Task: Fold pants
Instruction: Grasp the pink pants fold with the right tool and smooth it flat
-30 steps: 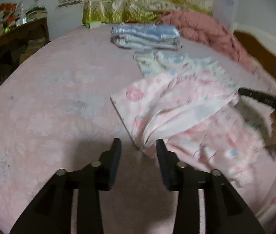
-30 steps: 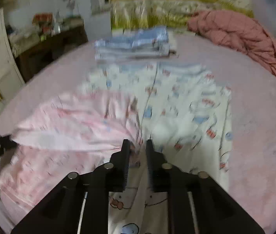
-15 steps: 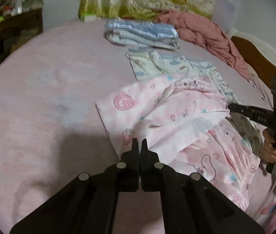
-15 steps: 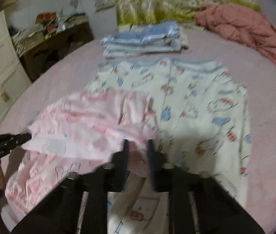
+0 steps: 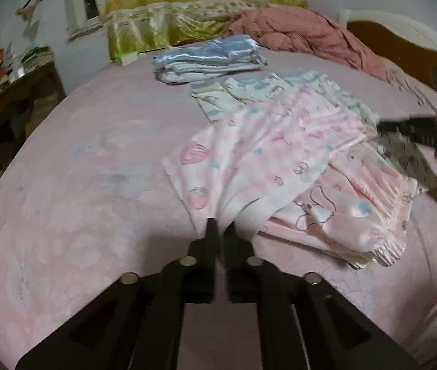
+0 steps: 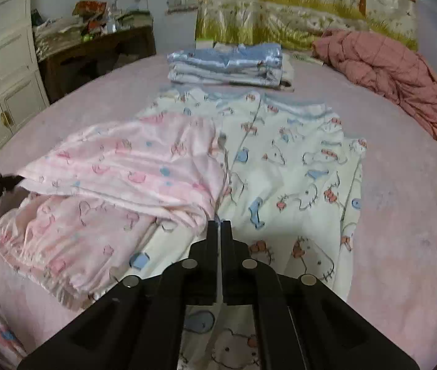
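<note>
1. blurring hides whether the left gripper [image 5: 220,231] really pinches the pink pants [image 5: 267,160]; its jaws have just been opening slightly, with a fold between them.
2. the right gripper [image 6: 219,226] is pressed together at the pants' edge; the pants lie partly on white pajamas [image 6: 295,166] on the pink bed [image 6: 403,215].
3. the pink leg has swung further across than a second ago.

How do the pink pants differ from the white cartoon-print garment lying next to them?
The pink pants are pale pink; the white garment is cream with blue and red cartoon figures. The pants are partly doubled over, one layer lifted; the white garment lies spread flat. The pants overlap the garment's edge. Both rest on the pink bed.
</note>
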A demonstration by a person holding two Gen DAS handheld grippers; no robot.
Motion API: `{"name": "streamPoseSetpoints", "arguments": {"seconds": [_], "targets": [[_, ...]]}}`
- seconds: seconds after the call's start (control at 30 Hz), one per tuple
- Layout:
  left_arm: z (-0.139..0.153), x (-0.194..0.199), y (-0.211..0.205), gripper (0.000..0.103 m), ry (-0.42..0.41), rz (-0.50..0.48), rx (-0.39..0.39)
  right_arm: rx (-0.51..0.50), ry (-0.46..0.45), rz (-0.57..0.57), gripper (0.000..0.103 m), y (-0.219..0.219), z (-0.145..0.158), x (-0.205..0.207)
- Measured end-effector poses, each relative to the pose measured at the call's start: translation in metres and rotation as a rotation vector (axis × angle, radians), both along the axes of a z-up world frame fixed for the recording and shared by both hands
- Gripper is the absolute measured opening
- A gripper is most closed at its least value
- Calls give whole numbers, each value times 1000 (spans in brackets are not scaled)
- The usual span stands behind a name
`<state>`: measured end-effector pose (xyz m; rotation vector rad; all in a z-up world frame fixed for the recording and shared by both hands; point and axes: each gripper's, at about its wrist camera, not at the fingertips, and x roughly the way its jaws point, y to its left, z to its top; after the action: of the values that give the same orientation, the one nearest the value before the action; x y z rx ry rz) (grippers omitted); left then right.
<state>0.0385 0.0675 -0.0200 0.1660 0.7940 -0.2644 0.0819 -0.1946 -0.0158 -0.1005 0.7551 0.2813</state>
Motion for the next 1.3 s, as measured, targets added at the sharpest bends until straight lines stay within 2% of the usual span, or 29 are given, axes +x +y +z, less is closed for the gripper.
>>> {"name": "streamPoseSetpoints", "arguments": {"seconds": [0.03,0.07,0.1,0.13,0.17,0.23,0.33,0.37,0.43,0.57,0.67,0.73,0.77,0.8,0.87,0.97,1.07,1.13,1.17,1.2,1.23,1.27,1.3], "targets": [[2,2,-1,27,0,8,-7,17,-18,-13,4,0,4,1],[7,6,1,43,-4,22,-30,40,-15,-23,19,-1,7,5],[11,8,4,47,-10,33,-59,69,-3,-25,41,-1,10,9],[16,11,10,47,-17,46,-100,111,10,-23,49,-3,12,14],[20,13,15,47,-17,59,-132,141,12,-20,52,-3,14,16],[26,18,25,47,-14,80,-179,128,15,-3,44,1,13,20],[27,25,38,47,-1,124,-205,81,63,17,21,7,0,26],[26,26,41,47,6,134,-216,85,91,25,4,7,-7,28],[23,29,49,47,25,156,-242,88,118,30,3,4,-18,26],[16,32,58,46,33,189,-215,12,57,-5,2,-3,-16,10],[15,39,59,46,42,192,-221,-22,24,32,3,1,-6,3],[14,47,56,47,53,184,-230,-51,-10,28,20,4,3,7],[13,52,55,49,60,182,-231,-41,-19,2,42,2,8,11],[11,58,53,51,70,186,-232,2,-35,-25,53,-2,15,18],[4,72,53,51,111,187,-257,74,-51,-47,53,-6,26,36],[-9,93,56,49,182,201,-332,181,11,-40,53,-3,29,76],[-15,104,56,47,200,192,-382,258,90,-53,53,1,19,110],[-16,108,55,39,191,190,-390,285,117,-77,53,1,9,128],[-16,109,54,29,188,183,-391,294,130,-79,50,1,4,134],[-16,109,53,20,182,174,-389,308,143,-76,38,2,0,140],[-14,108,51,3,170,162,-385,332,167,-59,29,3,-6,146],[-12,107,50,3,154,149,-385,356,188,-39,10,4,-9,150],[-8,106,50,3,130,150,-379,390,210,-9,3,6,-13,152]]}}
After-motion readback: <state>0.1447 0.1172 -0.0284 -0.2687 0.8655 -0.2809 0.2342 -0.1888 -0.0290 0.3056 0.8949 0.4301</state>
